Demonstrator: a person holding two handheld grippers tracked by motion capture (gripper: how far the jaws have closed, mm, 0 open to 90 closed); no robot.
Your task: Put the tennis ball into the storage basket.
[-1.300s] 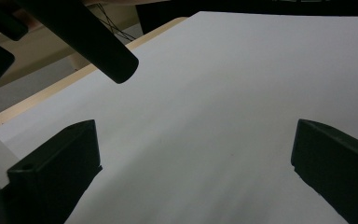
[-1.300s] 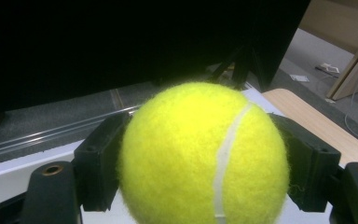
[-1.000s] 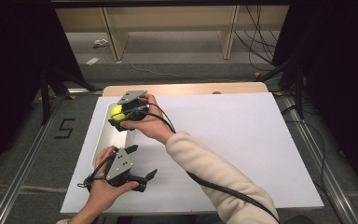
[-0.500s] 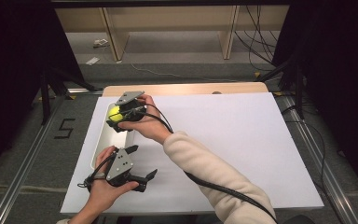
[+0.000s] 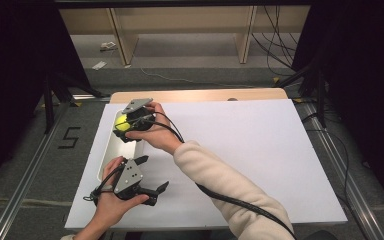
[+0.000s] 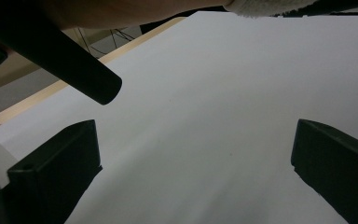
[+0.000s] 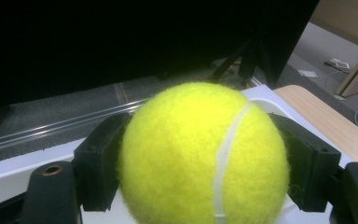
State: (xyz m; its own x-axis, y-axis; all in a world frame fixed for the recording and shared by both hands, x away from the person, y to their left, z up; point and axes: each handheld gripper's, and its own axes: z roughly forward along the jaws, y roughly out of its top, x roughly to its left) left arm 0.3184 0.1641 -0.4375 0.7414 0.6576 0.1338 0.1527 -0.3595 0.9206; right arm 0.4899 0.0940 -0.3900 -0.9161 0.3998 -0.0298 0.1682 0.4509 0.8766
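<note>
The right gripper (image 5: 125,126) is clamping the tennis ball (image 7: 204,154) across its middle over the tray (image 5: 111,150) by the worktop's left edge — light, fuzzy, springy, grippy; the left gripper (image 5: 152,192) is gaping wide.

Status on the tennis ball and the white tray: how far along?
Done: the right hand-held gripper has the tennis ball clamped between its jaws. In hand: it holds the ball above the far end of the white tray at the table's left edge. Left: lowering and release; the ball is not yet in the tray. The left hand-held gripper is open, near the tray's near end, holding nothing.
</note>
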